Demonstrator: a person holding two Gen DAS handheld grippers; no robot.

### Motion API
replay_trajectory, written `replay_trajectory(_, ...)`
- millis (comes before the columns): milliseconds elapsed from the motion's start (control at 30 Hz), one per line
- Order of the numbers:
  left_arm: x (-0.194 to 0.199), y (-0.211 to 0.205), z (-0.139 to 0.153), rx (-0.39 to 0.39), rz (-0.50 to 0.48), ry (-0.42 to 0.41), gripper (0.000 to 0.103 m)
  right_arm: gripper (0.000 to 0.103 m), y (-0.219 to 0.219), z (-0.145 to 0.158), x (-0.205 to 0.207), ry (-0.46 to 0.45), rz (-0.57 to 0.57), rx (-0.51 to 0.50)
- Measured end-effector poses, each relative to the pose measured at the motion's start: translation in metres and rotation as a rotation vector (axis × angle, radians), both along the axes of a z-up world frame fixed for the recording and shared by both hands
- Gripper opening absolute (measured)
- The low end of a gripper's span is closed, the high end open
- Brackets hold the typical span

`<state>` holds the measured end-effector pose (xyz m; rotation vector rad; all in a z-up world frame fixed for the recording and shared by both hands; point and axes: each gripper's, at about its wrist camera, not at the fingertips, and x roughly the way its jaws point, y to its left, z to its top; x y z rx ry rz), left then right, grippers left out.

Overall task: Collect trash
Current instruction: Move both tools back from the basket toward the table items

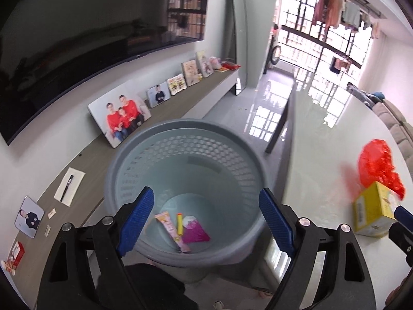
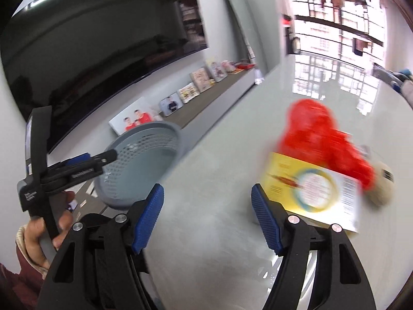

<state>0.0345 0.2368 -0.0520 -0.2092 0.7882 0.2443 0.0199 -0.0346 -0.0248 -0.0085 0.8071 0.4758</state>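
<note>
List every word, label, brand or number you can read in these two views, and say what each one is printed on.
None can be read with confidence.
White print on the left gripper handle and side: too small and tilted.
Print on the yellow box: blurred.
Pink tube in the grey bin: too small.
Small red box and cards on the shelf: too small.

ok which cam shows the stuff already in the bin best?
Left wrist. It looks straight down into the bin, so the pink packet, yellow tube and magenta wrapper on the bottom are clear. Right wrist sees only the bin's tilted rim and mesh wall, contents hidden.
</note>
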Motion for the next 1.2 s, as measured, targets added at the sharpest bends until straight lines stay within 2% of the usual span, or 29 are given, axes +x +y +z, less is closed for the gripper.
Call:
replay_trajectory(200,0.001,-0.06,0.007,-0.007,-0.109,0.006,0.085,0.072,-0.081,-0.007,-0.004,-0.014,-0.189,-0.015)
replay_trajectory(367,-0.004,-0.096,0.01,0.01,-0.135,0.012,0.091,0.073,-0.119,-0.027,0.005,0.025,-0.233,0.019)
replay_trajectory(567,-0.012,-0.109,0.009,0.034,-0.104,0.032,0.091,0.073,-0.126,-0.043,0.017,0.077,-0.16,0.089)
replay_trajectory(667,-0.012,-0.106,0.008,0.033,-0.074,0.051,0.091,0.073,-0.118,-0.042,0.018,0.074,-0.114,0.103)
replay_trajectory(967,-0.013,-0.091,0.006,0.052,-0.022,0.07,0.091,0.073,-0.083,-0.035,-0.009,0.085,0.026,0.139)
replay_trajectory(1100,-0.016,-0.089,0.01,0.055,-0.01,0.062,0.091,0.073,-0.056,-0.034,-0.023,0.109,0.136,0.151)
replay_trajectory(1200,-0.019,-0.085,0.012,0.05,-0.005,0.057,0.091,0.073,-0.054,-0.025,-0.03,0.078,0.131,0.148)
